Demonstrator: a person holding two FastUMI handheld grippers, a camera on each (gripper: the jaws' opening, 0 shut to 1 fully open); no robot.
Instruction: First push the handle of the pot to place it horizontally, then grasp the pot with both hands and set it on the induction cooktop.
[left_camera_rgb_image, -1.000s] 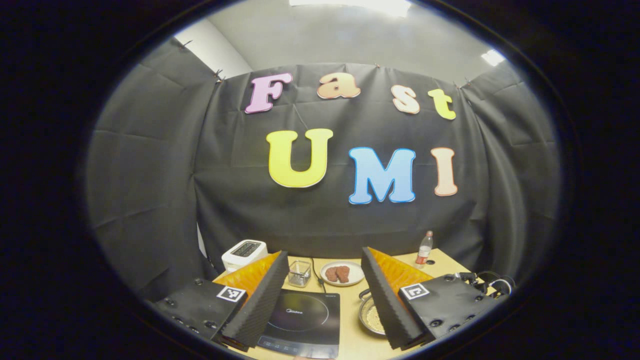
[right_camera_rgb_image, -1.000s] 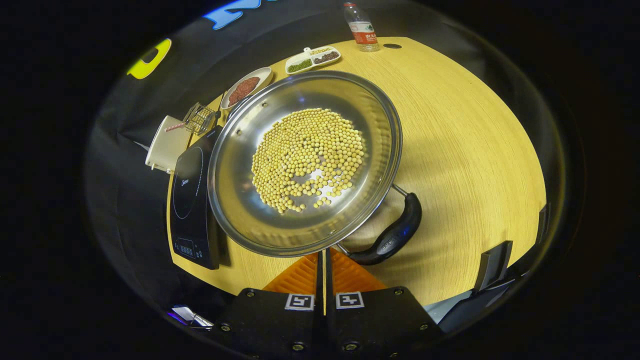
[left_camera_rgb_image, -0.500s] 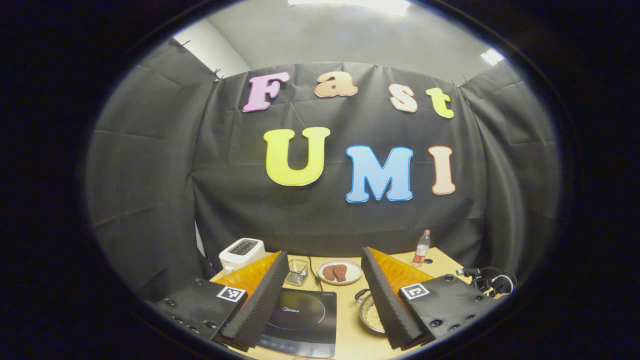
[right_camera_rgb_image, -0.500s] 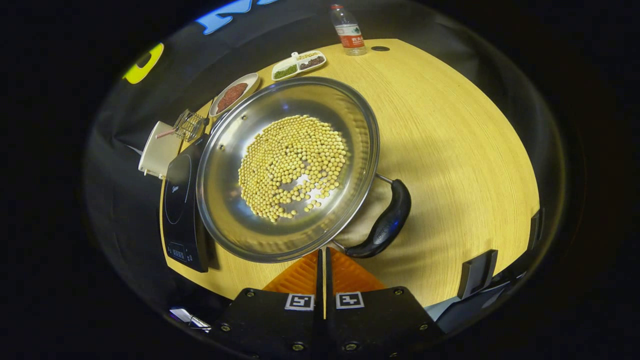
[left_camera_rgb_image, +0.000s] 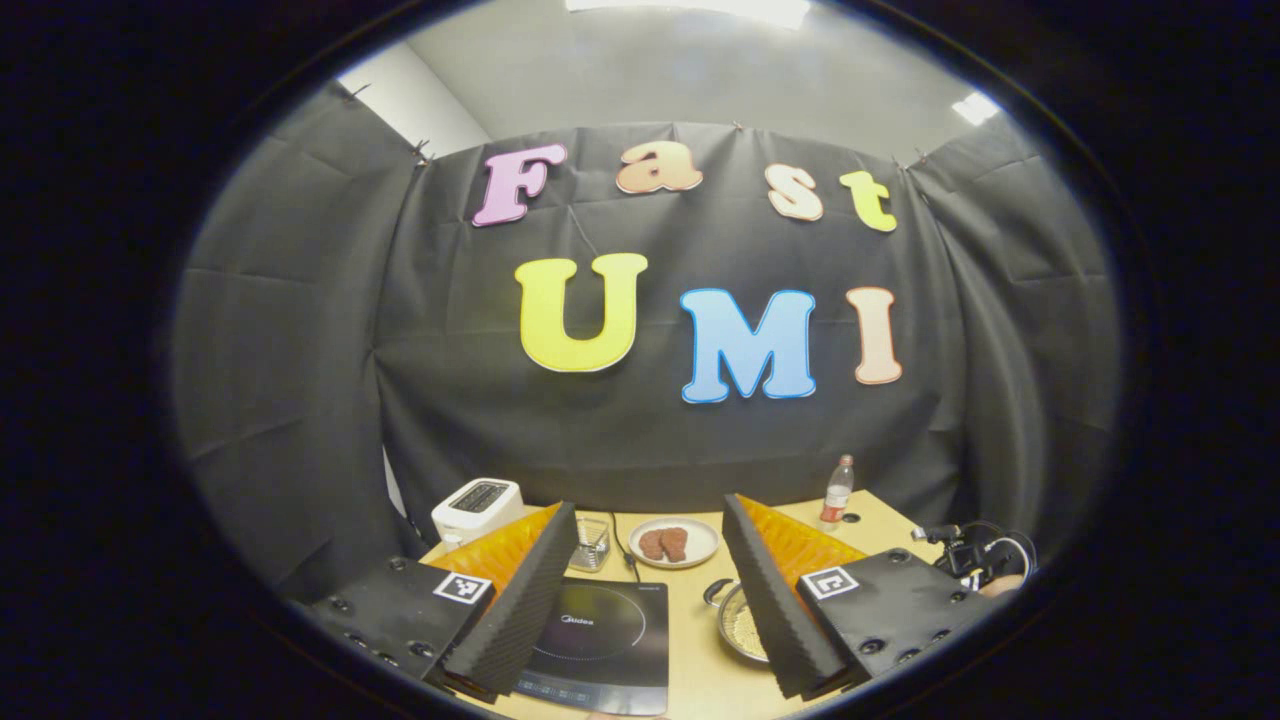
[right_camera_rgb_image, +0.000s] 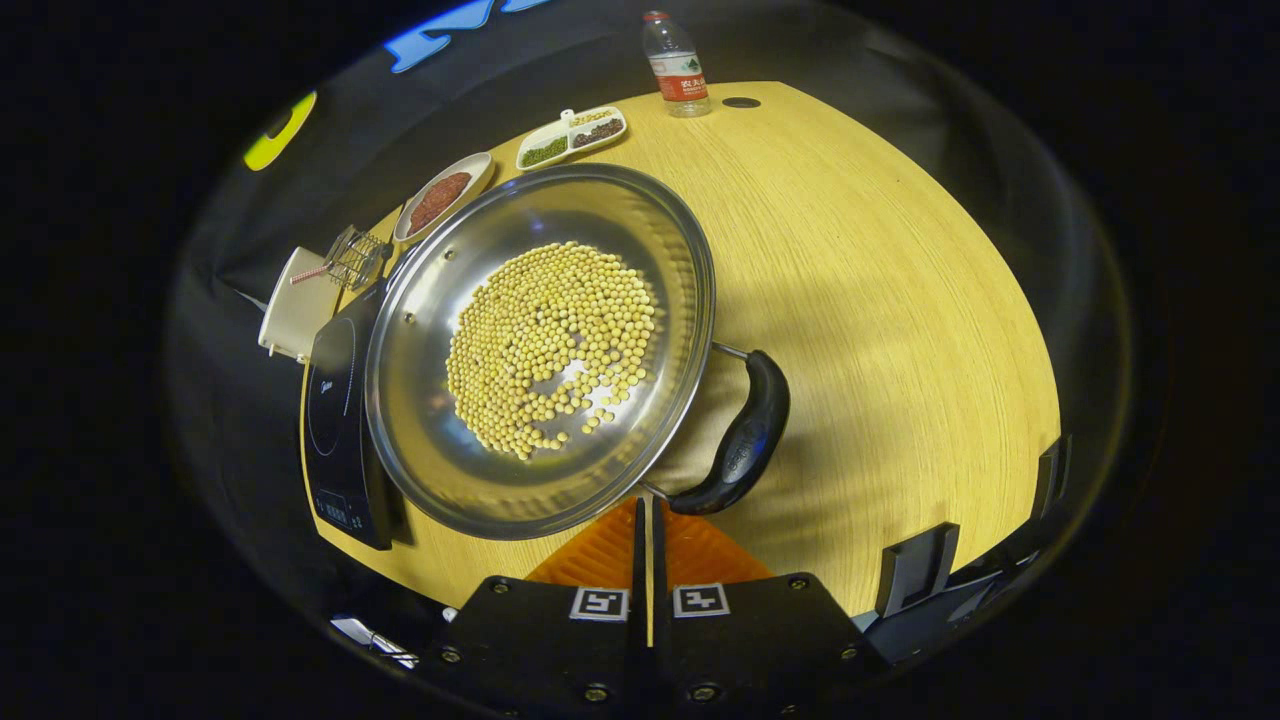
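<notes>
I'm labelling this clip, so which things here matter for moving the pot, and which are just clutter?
Job: pot of beans, its black handle, cooktop, left gripper, right gripper.
Clutter: toaster, water bottle, meat plate, divided dish, wire basket.

Silver pot (right_camera_rgb_image: 420, 400); yellow beans (right_camera_rgb_image: 550, 350)

The left gripper view looks level across the yellow wooden surface (left_camera_rgb_image: 700, 680) from farther back; the right gripper view looks steeply down, close; both share the steel pot of beans (right_camera_rgb_image: 540, 350), apparently (left_camera_rgb_image: 738, 625), and the black induction cooktop (left_camera_rgb_image: 600, 645)
</notes>
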